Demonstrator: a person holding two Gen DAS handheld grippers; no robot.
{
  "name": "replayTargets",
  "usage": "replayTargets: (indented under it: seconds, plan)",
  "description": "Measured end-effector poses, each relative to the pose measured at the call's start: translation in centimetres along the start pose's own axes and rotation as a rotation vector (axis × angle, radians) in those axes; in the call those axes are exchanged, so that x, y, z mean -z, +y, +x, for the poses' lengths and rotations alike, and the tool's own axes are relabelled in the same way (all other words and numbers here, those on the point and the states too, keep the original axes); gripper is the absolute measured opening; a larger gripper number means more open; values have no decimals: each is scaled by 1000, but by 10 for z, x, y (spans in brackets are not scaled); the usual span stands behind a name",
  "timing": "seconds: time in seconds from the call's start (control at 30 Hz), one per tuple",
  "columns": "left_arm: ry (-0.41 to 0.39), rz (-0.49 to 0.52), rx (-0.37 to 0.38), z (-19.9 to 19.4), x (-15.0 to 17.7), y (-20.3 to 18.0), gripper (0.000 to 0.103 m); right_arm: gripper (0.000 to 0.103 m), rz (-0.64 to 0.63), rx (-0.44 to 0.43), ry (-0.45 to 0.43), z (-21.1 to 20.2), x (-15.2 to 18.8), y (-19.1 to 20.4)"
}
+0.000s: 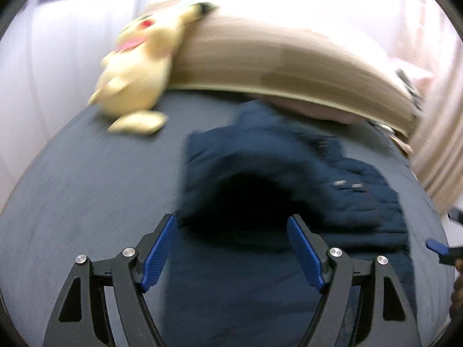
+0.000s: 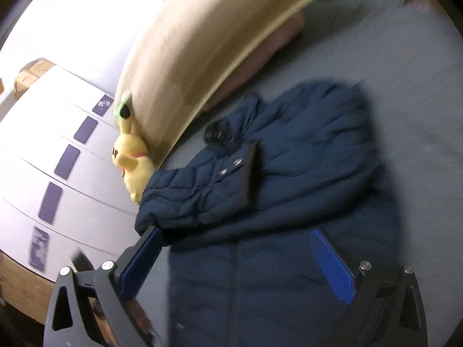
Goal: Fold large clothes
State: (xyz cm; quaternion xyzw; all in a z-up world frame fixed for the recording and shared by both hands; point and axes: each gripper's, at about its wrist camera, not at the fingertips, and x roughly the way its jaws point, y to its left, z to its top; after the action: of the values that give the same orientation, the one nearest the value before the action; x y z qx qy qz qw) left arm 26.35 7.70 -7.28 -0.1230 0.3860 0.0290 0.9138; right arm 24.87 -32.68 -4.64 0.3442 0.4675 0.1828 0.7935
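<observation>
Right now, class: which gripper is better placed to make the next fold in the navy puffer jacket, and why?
Probably the left. The left gripper is open and aimed squarely at the jacket, whose dark hood opening lies just beyond it. The right gripper, also open, straddles the jacket's edge, partly over bare bed sheet.

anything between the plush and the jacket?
Only bare grey sheet between plush and jacket in the left wrist view; the right wrist view shows them nearly touching.
</observation>
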Motion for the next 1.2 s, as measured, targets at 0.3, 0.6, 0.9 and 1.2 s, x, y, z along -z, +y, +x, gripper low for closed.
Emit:
replayTargets:
  seconds: [0.3,0.6,0.9,1.2]
  plan:
    - [28,-160,-55,6,20,82,79,70,0,127,126,124,-36,18]
    - [14,-164,-29,6,12,77,79,15,-356,387,59,106,-44,87]
    - [2,-152,-4,14,-8,61,79,14,-462,536,-90,52,-56,75]
    - [2,-57,24,43,-37,4,79,14,-360,608,1,88,-34,-7]
